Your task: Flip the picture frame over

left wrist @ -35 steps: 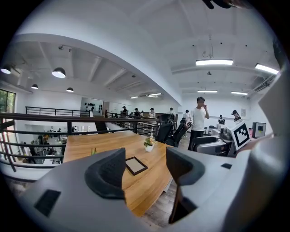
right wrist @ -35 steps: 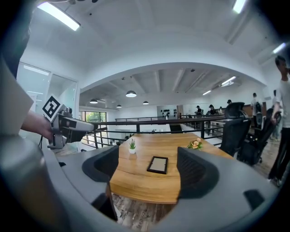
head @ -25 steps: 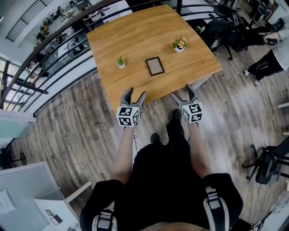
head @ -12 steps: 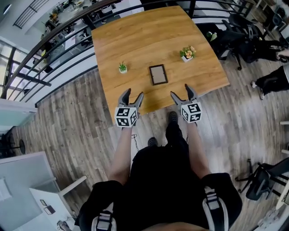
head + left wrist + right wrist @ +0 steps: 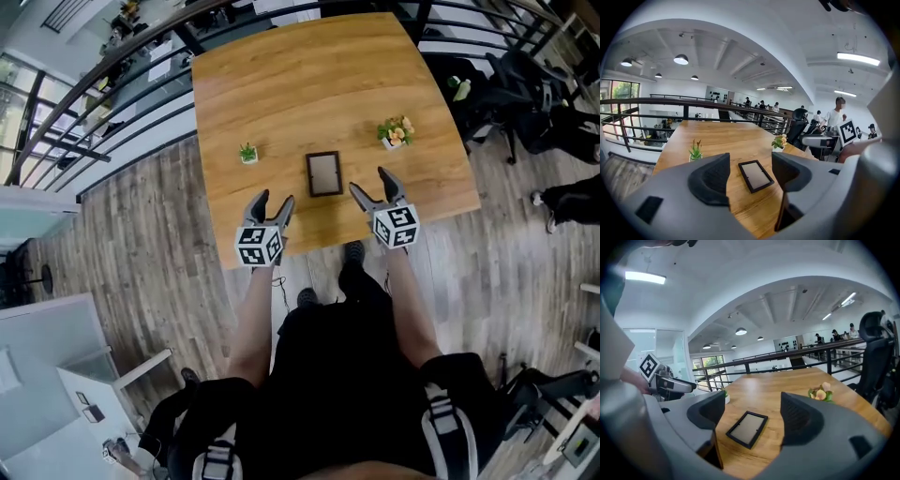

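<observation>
Where picture frame (image 5: 324,173) lies flat, open tabletop (image 5: 309,84) surrounds.

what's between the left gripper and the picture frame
Nothing visible: only bare table lies between the open left gripper and the picture frame. The green plant and flower pot sit off to either side.

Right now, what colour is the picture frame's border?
The picture frame has a black border; the right gripper view shows it best.

Black clothes (image 5: 347,375), grey tongs (image 5: 274,198), black-and-white marker cubes (image 5: 259,245)
</observation>
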Demonstrator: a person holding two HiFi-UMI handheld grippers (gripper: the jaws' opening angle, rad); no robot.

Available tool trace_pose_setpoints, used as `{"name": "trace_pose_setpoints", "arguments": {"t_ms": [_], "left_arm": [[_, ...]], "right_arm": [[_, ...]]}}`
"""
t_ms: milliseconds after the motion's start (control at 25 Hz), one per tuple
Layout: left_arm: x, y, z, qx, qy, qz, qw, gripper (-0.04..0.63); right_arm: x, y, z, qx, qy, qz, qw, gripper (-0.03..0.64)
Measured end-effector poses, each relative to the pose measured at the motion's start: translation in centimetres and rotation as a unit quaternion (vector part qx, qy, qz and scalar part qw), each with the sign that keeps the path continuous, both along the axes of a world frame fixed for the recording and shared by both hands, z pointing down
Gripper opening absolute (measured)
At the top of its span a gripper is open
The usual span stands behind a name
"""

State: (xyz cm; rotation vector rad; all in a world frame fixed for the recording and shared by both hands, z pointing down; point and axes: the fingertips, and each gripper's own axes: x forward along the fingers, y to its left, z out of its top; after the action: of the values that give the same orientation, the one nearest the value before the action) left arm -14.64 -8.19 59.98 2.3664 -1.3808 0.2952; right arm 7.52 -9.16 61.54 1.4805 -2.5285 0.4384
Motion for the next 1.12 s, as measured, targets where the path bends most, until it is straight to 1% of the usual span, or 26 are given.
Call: {"name": "trace_pose_setpoints", "arguments": {"t_ms": [240, 600, 840, 1120], "left_arm": [[0.7, -0.9, 2.6, -0.030, -0.007, -0.044, 0.9985, 0.297], [1.8, -2.0, 5.2, -0.046, -0.011, -0.090, 0.9948, 0.296], [2.8, -3.1, 5.9, -0.055, -0.016, -0.096, 0.9938, 0.296], [3.7, -4.3, 8.3, -0.076, -0.010, -0.092, 0.9928, 0.296]], "right_arm": [[0.0, -2.9, 1.9, -0.022, 0.000, -0.046, 0.999, 0.359], [0.0, -5.8, 4.4, -0.042, -0.001, -0.094, 0.995, 0.350], [0.4, -6.9, 4.8, -0.050, 0.000, -0.102, 0.994, 0.342], [0.8, -6.8, 6.8, -0.071, 0.017, -0.109, 0.991, 0.342]]}}
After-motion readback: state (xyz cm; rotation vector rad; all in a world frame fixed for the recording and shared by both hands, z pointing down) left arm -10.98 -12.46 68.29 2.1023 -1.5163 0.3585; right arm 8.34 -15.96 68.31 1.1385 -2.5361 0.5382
